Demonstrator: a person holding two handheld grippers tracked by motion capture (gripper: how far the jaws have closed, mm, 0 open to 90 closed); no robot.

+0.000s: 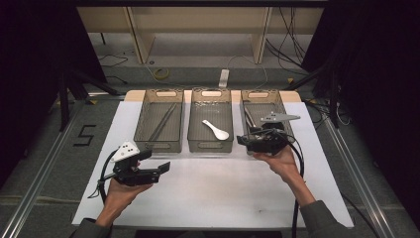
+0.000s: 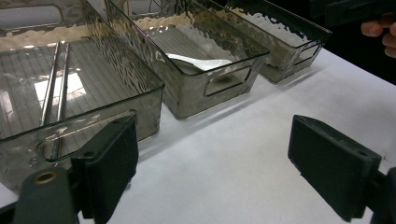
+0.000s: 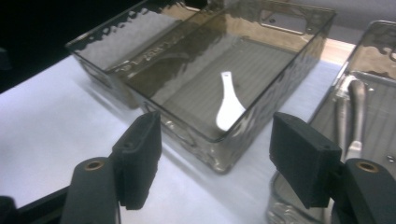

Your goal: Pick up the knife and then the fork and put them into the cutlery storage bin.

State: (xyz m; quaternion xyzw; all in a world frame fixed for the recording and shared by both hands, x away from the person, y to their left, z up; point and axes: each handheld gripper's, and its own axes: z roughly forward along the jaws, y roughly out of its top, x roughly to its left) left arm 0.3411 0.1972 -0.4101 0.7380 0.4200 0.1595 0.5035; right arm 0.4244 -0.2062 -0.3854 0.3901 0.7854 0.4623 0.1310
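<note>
L gripper (image 1: 161,167) nearest, hovering over bare white mat (image 1: 223,183), jaws wide, nothing btwn them, pointing toward the bins. R gripper (image 1: 242,140) sits at near edge of right bin (image 1: 285,111), aimed across at mid bin (image 1: 210,144); jaws wide too, empty, no pad contact w/ anything. Three smoked clear bins in a row at far side of mat. Left bin (image 1: 143,144): chopsticks (image 1: 163,123) lying lengthwise on floor. Mid bin: white spoon (image 1: 216,129) flat on floor, bowl end toward the near wall, alone. Right bin: metal utensils (image 3: 348,116), prob tongs or similar, can't ID exactly, partly behind R gripper. Status guess: sorting looks mostly done — one type per bin, nothing loose on mat. R jaws being open right by spoon bin reads like a drop-off done or a pick about to start; can't tell which. If anything's left, it's in the bins, not on the table.
</note>
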